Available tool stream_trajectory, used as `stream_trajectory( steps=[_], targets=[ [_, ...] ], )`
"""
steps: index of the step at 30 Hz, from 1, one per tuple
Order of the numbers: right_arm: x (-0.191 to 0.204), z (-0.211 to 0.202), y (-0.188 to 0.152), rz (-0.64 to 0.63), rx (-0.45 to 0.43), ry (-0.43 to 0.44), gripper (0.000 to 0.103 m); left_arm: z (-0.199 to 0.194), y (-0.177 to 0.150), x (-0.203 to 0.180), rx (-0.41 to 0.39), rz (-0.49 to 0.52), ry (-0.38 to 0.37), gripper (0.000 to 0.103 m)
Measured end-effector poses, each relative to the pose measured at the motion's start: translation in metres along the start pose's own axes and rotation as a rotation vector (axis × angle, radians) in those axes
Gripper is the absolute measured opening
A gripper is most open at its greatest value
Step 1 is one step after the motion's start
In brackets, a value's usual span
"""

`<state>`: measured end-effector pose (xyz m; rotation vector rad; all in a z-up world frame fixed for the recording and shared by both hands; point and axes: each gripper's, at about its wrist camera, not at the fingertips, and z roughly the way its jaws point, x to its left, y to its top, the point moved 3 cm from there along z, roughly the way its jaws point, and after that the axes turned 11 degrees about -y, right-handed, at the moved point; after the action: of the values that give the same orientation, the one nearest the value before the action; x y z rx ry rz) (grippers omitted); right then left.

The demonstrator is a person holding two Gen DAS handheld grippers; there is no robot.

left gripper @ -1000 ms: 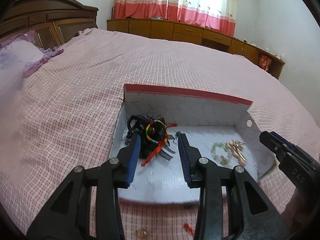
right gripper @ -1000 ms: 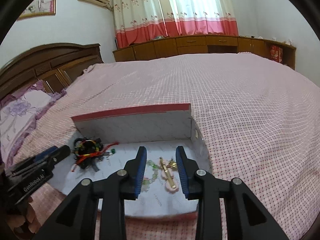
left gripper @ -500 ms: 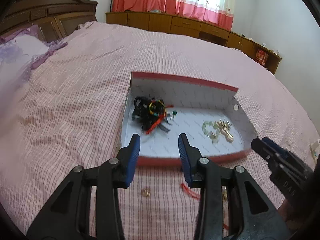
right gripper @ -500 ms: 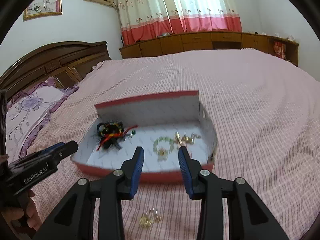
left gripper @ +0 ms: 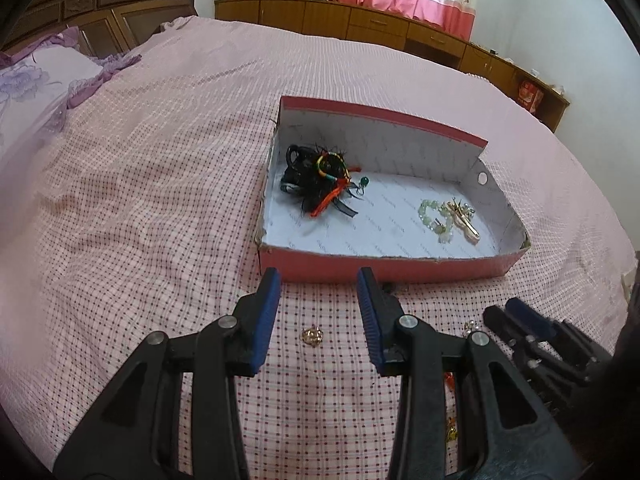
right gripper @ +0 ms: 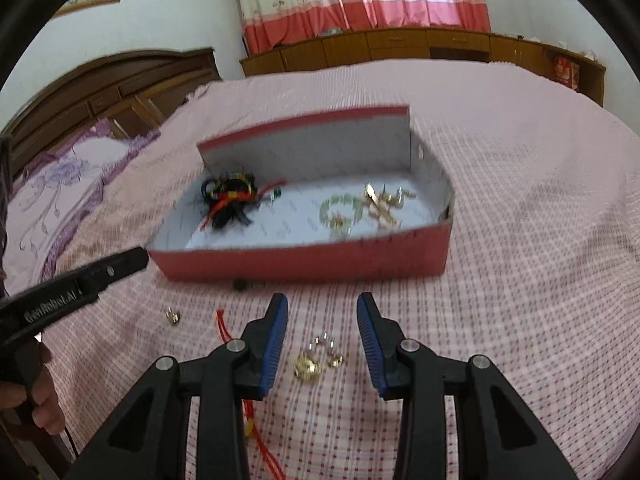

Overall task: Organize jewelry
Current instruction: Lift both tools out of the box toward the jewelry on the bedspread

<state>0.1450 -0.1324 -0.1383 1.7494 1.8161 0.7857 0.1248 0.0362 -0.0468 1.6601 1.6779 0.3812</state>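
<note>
1. The left gripper (left gripper: 318, 286) hovers over the pink checked bedspread (left gripper: 120, 200) just short of the near wall of the red shoebox (left gripper: 380, 268), its blue-padded jaws standing wide apart with nothing between them.
2. A small gold ring (left gripper: 313, 336) lies on the bedspread between and just behind the left gripper's fingertips, outside the box.
3. The right gripper (right gripper: 322, 312) is also spread wide and empty, hanging short of the same near wall of the box.
4. A cluster of gold earrings (right gripper: 318, 356) sits on the bedspread between the right gripper's fingers, outside the box.
5. A red cord (right gripper: 222, 324) and another gold piece (right gripper: 173, 315) lie on the cover left of that cluster, near the box's front wall.
6. Inside the box, a tangle of black hair ties and coloured bands (left gripper: 320, 180) rests at the left end.
7. A pale green bead bracelet (left gripper: 436, 220) lies toward the box's right end, touching a gold hair clip (left gripper: 464, 220).
</note>
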Motion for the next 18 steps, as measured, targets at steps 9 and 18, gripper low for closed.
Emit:
stream_trajectory(
  steps=[9, 18],
  targets=[
    [0.005, 0.026, -0.016, -0.016, 0.089, -0.019, 0.039, 0.008, -0.007, 0.006, 0.018, -0.020, -0.014, 0.031],
    [0.004, 0.034, -0.022, -0.008, 0.100, -0.035, 0.017, 0.012, -0.011, 0.006, 0.030, -0.023, -0.018, 0.031]
  ],
)
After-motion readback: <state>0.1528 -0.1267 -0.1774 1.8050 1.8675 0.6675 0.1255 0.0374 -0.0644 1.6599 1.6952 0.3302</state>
